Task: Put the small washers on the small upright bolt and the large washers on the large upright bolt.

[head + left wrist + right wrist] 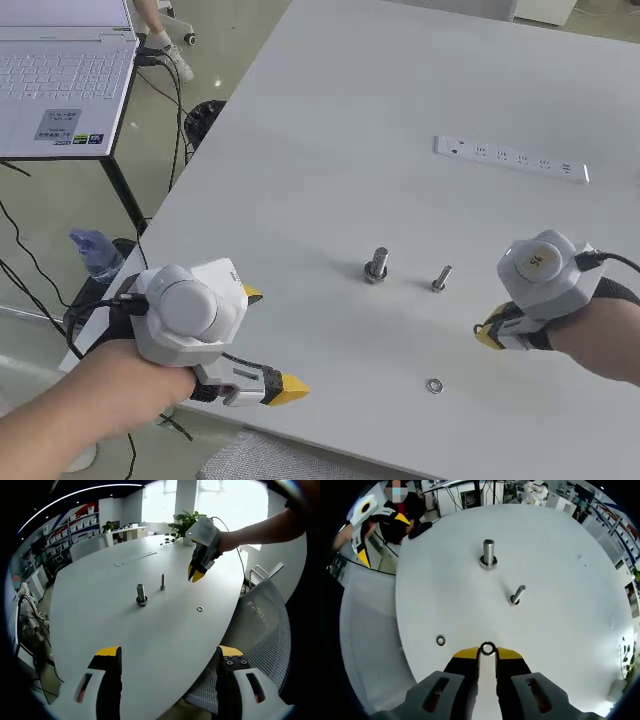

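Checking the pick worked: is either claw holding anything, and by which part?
The right claw pinches a round silver metal washer by its rim, between its yellow tips. The open left claw holds nothing.

No fully legible text. The round pale-yellow disc (537,261) on top of the white right gripper (488,337) carries a small dark mark, maybe two digits, too blurred to read. The white open laptop (60,70) has a white rectangular sticker (64,124) and a small blue sticker (95,139), print too small to read.
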Tool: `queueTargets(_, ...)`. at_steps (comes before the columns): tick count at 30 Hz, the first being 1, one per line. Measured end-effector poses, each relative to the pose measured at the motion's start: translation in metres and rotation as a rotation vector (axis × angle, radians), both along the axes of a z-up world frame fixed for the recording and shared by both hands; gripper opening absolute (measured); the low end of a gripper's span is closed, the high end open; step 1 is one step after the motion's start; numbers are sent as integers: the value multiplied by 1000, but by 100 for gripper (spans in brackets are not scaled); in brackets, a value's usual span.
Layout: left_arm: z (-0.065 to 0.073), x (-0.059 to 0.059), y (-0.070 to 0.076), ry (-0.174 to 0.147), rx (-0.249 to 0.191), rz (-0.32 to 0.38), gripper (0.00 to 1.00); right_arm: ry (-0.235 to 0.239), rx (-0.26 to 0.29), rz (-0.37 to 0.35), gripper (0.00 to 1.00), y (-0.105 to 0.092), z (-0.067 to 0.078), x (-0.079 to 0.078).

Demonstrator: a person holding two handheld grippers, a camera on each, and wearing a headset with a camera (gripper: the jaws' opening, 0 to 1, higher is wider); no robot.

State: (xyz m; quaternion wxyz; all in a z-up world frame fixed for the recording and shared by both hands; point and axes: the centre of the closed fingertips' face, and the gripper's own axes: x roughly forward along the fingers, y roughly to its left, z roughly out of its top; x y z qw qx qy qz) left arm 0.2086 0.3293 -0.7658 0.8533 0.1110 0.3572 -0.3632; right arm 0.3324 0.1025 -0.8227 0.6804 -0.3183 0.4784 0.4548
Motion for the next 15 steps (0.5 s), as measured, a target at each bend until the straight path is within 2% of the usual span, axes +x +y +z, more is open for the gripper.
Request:
queueTargets(3, 0, 0, 1, 0, -1, 4, 77, -11, 6, -5, 11, 2, 8, 11)
queueTargets(8, 0, -1, 3, 4, 0, 10, 77, -26, 8, -3, 11, 9, 23, 21)
queueTargets(15, 2, 1, 5, -1, -6, 20, 77, -33, 11, -4, 11, 17, 31, 30)
